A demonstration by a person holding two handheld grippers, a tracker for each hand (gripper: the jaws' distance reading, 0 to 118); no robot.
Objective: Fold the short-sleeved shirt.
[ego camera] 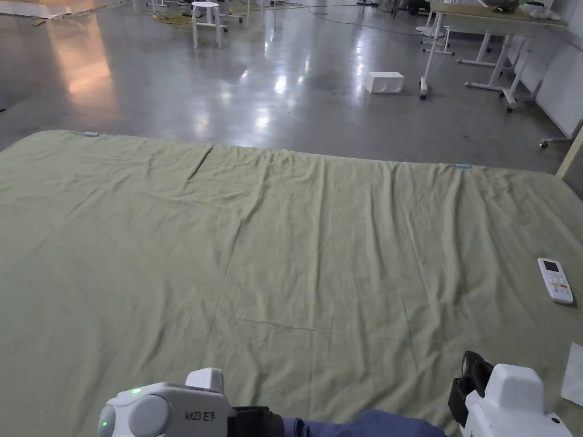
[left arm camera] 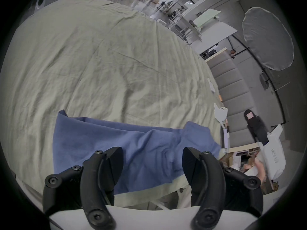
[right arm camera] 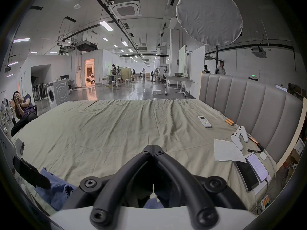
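**Blue shirt at the near edge of the bed**

Shirt first: we see the blue short-sleeved shirt lying rumpled on the green sheet at the near edge of the bed, at about 6 o'clock in the head view, where only a sliver of it shows between the two tools.

In the left gripper view, our left gripper hangs just over the shirt with its jaws spread wide apart and the blue cloth showing through the gap; neither jaw presses on the fabric.

In the right gripper view, our right gripper has its jaw tips brought together, touching, with nothing visible between them. A little blue cloth shows below and behind the jaws, at 6 o'clock and 8 o'clock in that view; we cannot tell whether the tool touches it.

Farther out, the sheet lies creased and bare across the middle of the bed. At 3 o'clock in the head view a white remote control lies on the sheet, and a sheet of white paper lies nearer us at 4 o'clock. In the right gripper view, two phones and a white game controller lie near the padded headboard.

Beyond the far edge of the bed, at 12 o'clock, the glossy grey floor carries a small white box, a white stool and white-legged tables.
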